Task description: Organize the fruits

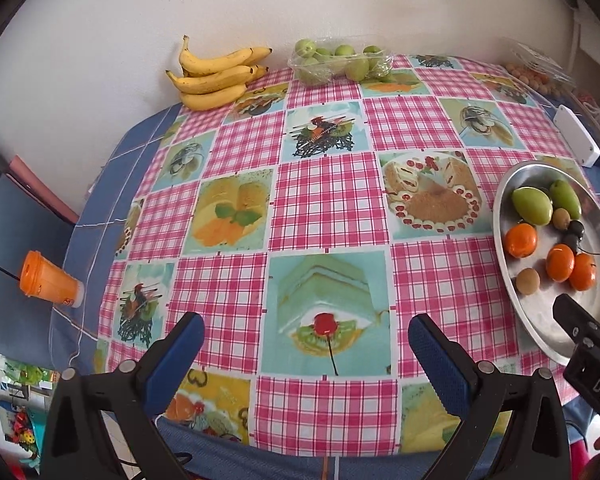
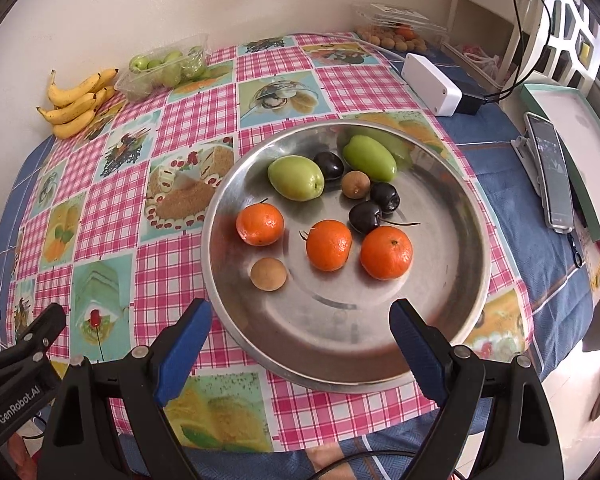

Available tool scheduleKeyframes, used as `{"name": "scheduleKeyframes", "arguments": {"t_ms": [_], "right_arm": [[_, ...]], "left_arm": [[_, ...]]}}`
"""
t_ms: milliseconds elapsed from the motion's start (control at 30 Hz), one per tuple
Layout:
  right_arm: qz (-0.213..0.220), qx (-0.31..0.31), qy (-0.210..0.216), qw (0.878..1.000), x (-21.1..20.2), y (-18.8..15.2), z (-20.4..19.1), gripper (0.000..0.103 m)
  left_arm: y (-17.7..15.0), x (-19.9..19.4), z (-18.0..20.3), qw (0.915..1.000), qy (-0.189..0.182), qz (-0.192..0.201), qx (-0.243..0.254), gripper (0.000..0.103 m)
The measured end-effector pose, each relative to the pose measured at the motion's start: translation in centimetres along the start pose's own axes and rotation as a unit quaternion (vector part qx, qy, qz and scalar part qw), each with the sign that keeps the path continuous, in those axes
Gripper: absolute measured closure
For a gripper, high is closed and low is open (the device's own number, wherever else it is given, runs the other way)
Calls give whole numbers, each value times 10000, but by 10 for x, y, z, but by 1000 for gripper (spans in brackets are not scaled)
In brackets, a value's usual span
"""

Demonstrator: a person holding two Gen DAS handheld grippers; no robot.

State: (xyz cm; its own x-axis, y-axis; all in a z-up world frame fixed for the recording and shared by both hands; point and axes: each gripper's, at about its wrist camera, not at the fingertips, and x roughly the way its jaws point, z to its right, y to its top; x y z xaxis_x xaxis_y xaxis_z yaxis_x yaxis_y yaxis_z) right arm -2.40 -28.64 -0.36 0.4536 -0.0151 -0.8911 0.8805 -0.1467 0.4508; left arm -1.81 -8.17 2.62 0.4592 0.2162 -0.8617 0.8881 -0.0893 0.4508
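A round metal tray (image 2: 452,312) sits on the checkered tablecloth and also shows at the right of the left wrist view (image 1: 540,320). It holds three oranges (image 2: 329,245), two green fruits (image 2: 296,178), dark plums (image 2: 365,217) and two small brown fruits (image 2: 269,274). A bunch of bananas (image 1: 216,74) and a clear box of green fruits (image 1: 340,60) lie at the table's far edge. My left gripper (image 1: 306,344) is open and empty over the near table. My right gripper (image 2: 300,332) is open and empty above the tray's near rim.
A white box (image 2: 432,84) with a black plug and a clear box of small brown fruits (image 2: 396,38) stand at the far right. A phone (image 2: 550,172) and a teal tray (image 2: 576,148) lie right of the metal tray. An orange cup (image 1: 50,280) lies at the left.
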Motion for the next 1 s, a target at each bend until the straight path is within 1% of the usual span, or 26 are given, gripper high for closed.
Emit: {"name": "scheduleKeyframes", "arguments": {"t_ms": [133, 367, 533, 700, 867, 1000], "right_arm": [[94, 59, 23, 9999, -7, -2, 3, 12], [187, 103, 17, 9998, -15, -6, 8, 12], [254, 110, 37, 9996, -19, -7, 9, 12], [258, 57, 43, 9996, -19, -7, 7, 12], [246, 48, 38, 9997, -19, -7, 6, 12], [237, 33, 39, 9997, -18, -7, 6, 12]], "left_arm": [[-5, -6, -1, 10000, -14, 51, -10, 0], [-8, -14, -11, 9997, -81, 158, -167, 0], [-9, -17, -13, 9994, -213, 180, -208, 0], [-10, -16, -19, 9987, -348, 134, -348, 0], [-10, -12, -25, 9979, -418, 47, -489, 0], [-10, -10, -25, 9978, -433, 10, -506, 0]]}}
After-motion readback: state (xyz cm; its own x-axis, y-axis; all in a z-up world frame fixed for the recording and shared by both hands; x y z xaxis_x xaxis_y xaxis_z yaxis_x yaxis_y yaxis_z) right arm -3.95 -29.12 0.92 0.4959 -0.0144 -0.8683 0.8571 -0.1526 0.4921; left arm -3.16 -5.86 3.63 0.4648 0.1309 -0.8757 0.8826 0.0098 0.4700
